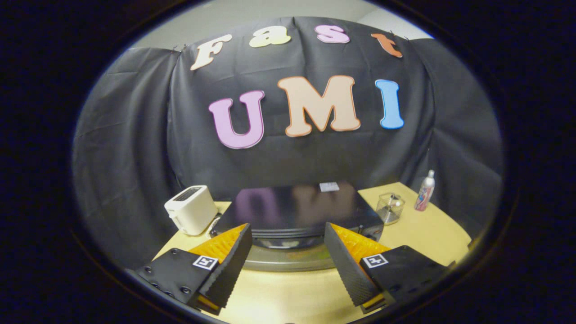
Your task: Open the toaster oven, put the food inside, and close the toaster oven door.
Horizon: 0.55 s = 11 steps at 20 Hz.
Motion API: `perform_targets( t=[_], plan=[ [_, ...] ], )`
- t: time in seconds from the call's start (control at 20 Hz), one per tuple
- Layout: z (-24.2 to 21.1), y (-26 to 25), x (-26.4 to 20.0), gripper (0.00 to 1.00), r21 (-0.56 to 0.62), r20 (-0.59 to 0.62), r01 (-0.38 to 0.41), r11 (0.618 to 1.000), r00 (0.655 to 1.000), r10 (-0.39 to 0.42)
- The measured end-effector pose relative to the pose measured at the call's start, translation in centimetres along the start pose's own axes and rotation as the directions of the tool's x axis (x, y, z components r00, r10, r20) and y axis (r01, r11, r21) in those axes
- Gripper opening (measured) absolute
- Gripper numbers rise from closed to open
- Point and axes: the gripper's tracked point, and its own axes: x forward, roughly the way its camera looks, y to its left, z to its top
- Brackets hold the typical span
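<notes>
Glossy black toaster oven [297, 209] sits mid-table on the pale wood table [418, 234], seen from above and in front; top panel reflective, small white sticker [329, 186] near its back edge. Door [288, 258] appears swung down toward the gripper, grey inner face lying just ahead of the fingertips, though hard to confirm through the lens warp. Gripper [288, 265] hovering in front of the oven, jaws spread wide, nothing held; fingers [225, 270] flank the door's front edge without clear contact. Square tag on the back of each finger mount. Left of the oven: white pop-up toaster [191, 209], just beside the oven's left corner, slots up. Right of the oven: clear glass jar [390, 208] just beside the right rear corner, contents too small to make out. Further right of the oven, past the jar: slim white spray bottle [425, 191] with coloured label, upright near the table's edge. Behind the oven: black cloth wall. Food item not identifiable; oven interior hidden at this angle.
</notes>
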Motion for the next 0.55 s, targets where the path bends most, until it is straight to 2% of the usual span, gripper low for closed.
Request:
perform_targets(
  t=[0.55],
  plan=[
    [18.0, -1.8, -2.4, 1.00, -0.044, 0.232, 0.080, 0.996, 0.970, -0.068]
  ],
)
